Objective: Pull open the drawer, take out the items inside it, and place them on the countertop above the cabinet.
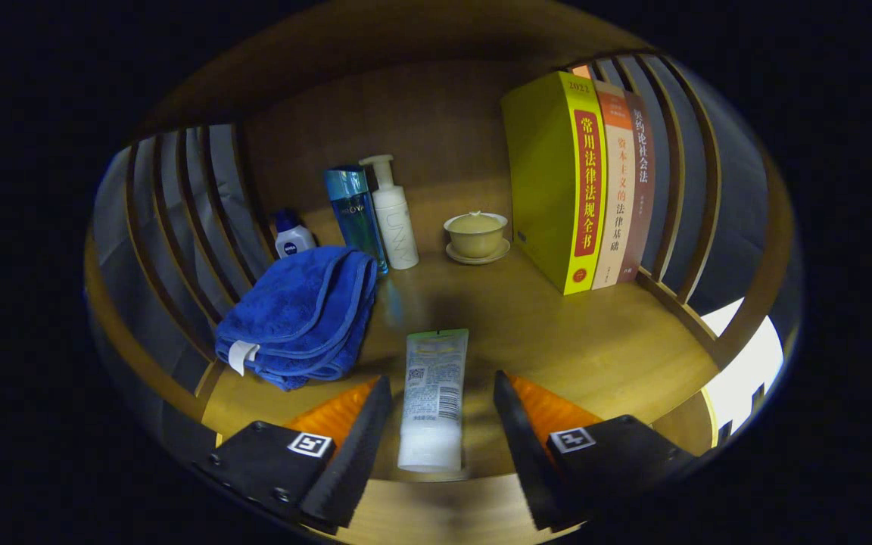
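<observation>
A white squeeze tube lies on the wooden countertop, cap end toward me, between the two fingers of my gripper. The jaws stand open, with a gap on each side of the tube, so neither finger presses on it. A folded blue towel lies on the countertop just ahead and left of the fingers. The drawer is hidden below the countertop edge.
At the back stand a small blue-capped bottle, a tall blue bottle, a white pump bottle and a lidded cup on a saucer. Three upright books lean at the right. Slatted wooden sides enclose the shelf.
</observation>
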